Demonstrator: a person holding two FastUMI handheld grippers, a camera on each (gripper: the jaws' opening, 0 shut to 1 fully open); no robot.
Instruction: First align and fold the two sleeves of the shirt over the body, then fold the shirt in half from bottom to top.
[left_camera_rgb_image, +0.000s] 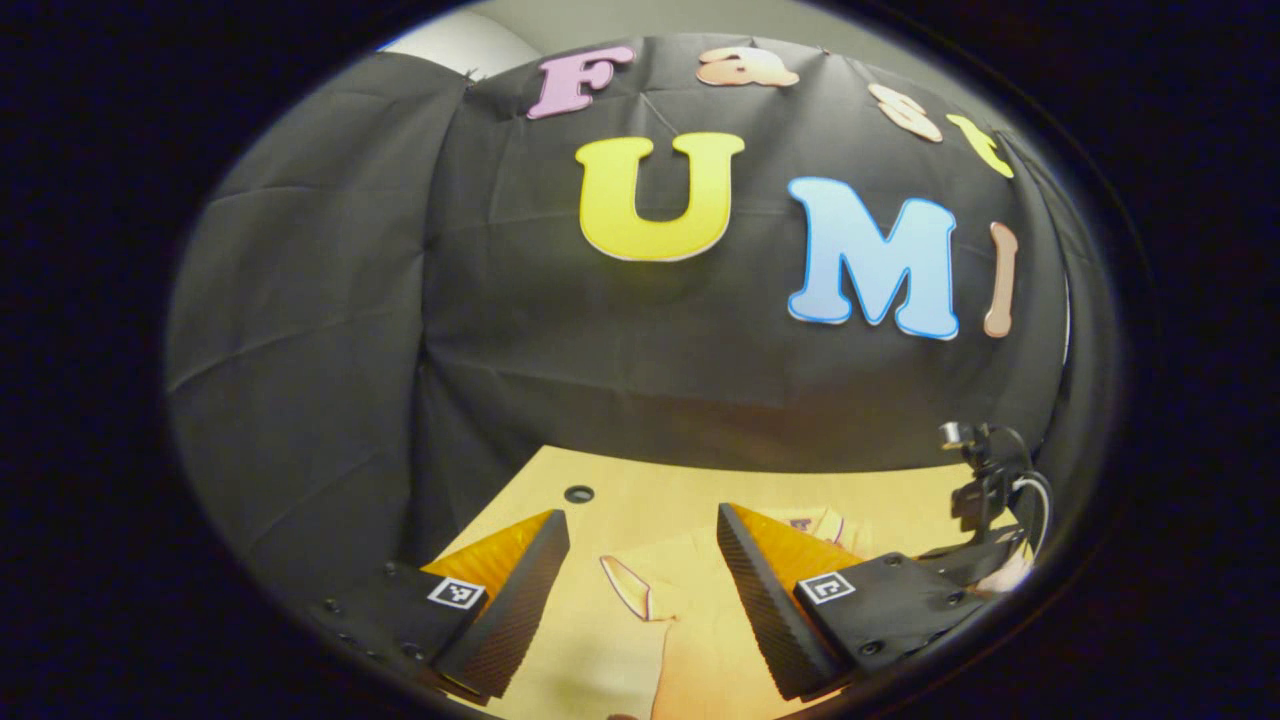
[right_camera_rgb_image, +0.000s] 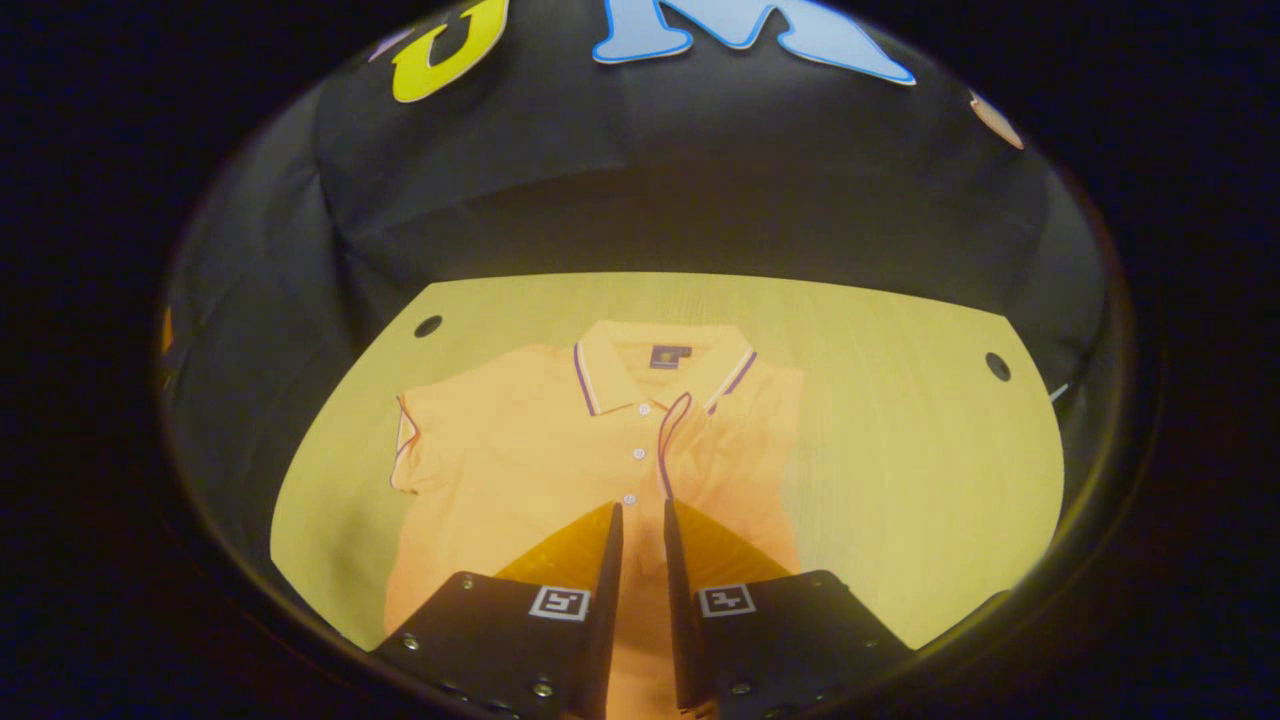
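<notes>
**Right sleeve over, left sleeve pending**

Right tool (right_camera_rgb_image: 641, 520), bottom centre, pinches the folded sleeve (right_camera_rgb_image: 672, 440) over the shirt (right_camera_rgb_image: 520, 460) mid-table (right_camera_rgb_image: 900, 450). Left tool (left_camera_rgb_image: 640, 570) released; spread sleeve (right_camera_rgb_image: 405, 440) centre-left, nearer it.
</notes>
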